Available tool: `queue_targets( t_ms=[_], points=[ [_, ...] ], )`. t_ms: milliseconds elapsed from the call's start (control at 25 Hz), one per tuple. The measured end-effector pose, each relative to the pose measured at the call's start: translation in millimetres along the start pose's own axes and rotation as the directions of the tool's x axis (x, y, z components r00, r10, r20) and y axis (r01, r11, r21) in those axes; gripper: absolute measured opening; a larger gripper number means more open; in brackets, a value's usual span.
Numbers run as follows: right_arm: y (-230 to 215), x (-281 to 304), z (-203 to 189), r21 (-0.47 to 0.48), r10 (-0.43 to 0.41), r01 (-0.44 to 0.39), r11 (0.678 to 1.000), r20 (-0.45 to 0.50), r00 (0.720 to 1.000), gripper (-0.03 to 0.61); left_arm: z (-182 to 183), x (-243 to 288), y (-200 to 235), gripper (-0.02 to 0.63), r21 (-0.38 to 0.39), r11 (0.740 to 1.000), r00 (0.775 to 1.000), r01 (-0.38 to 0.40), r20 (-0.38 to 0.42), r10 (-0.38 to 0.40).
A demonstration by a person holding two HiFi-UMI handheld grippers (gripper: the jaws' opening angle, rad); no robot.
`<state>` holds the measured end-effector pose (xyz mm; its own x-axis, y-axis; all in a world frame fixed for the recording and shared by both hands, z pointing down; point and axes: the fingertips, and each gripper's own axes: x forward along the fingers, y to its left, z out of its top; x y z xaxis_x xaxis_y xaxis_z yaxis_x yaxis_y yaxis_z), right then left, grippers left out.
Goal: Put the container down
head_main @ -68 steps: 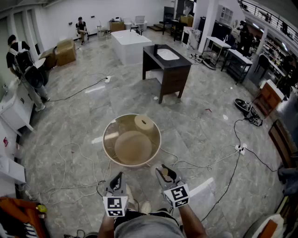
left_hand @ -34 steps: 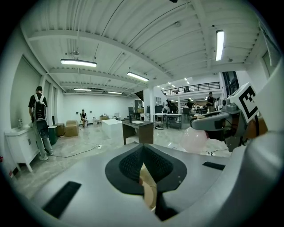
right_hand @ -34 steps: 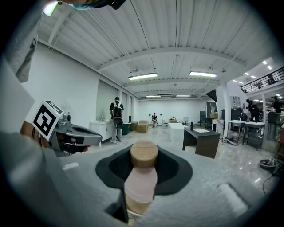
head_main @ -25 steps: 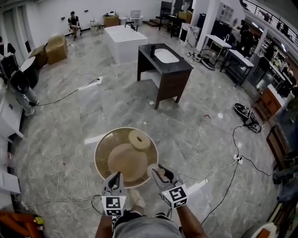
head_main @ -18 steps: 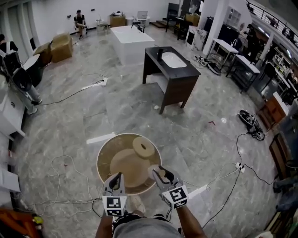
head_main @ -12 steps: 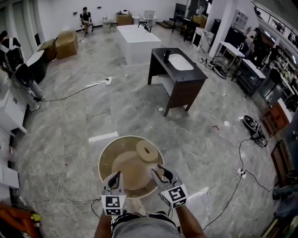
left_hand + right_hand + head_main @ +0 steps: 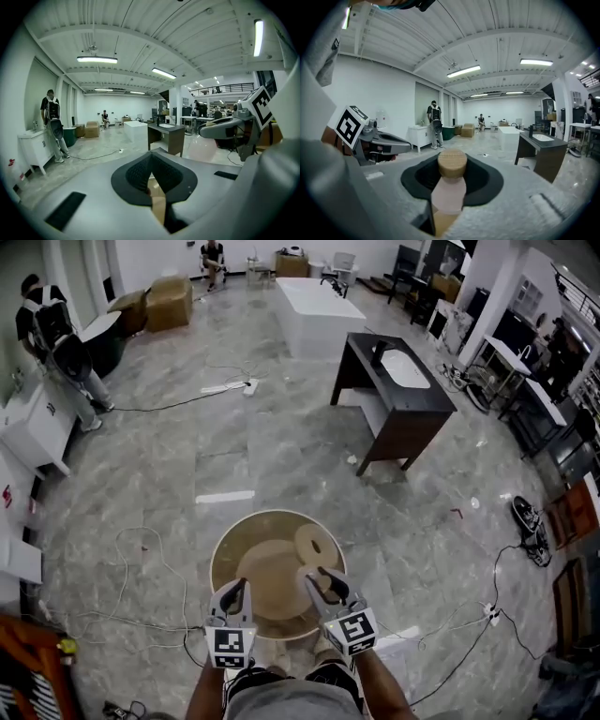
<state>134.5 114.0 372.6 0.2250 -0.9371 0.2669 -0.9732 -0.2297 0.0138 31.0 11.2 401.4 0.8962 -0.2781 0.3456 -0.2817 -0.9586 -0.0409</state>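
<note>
A round tan container [image 7: 219,559] hangs over the grey floor just in front of me, held between both grippers. Inside it lie a flat disc and a roll-shaped piece [image 7: 317,544]. My left gripper [image 7: 236,591] is shut on the near left rim; in the left gripper view [image 7: 151,164] a tan sliver of rim [image 7: 158,207] shows between the pads. My right gripper [image 7: 321,579] is shut at the near right rim. In the right gripper view [image 7: 451,187] it clamps a pale pink stem with a wooden cap [image 7: 452,164].
A dark vanity table with a white sink [image 7: 396,399] stands ahead to the right, a white block [image 7: 314,315] beyond it. Cables [image 7: 141,549] trail over the floor at left and right. A person [image 7: 56,334] stands by a white cabinet [image 7: 28,427] at far left.
Both grippers have carried the container across the floor. The dark table and white block have slid to the right in the head view. Both grips are unchanged.
</note>
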Motion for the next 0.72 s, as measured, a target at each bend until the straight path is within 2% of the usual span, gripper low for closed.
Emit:
queue_targets(
  t_ms=[160, 320, 480, 720],
  points=[
    [-10, 34, -7, -0.011, 0.070, -0.070, 0.997, -0.017, 0.997, 0.120, 0, 15, 13, 0.017, -0.015, 0.997, 0.997, -0.073, 0.003, 0.073],
    [-18, 71, -14, -0.018, 0.182, -0.183, 0.983, -0.041, 0.982, 0.120, -2, 30, 28, 0.017, -0.053, 0.985, 0.986, -0.164, -0.022, 0.163],
    [-14, 107, -29, -0.032, 0.307, -0.311, 0.950, -0.085, 0.948, 0.120, -21, 47, 42, 0.017, -0.099, 0.961, 0.965, -0.259, -0.063, 0.254],
    [0, 174, -62, -0.063, 0.444, -0.453, 0.889, -0.123, 0.888, 0.120, -58, 72, 79, 0.017, -0.151, 0.917, 0.928, -0.369, -0.110, 0.356]
  ],
)
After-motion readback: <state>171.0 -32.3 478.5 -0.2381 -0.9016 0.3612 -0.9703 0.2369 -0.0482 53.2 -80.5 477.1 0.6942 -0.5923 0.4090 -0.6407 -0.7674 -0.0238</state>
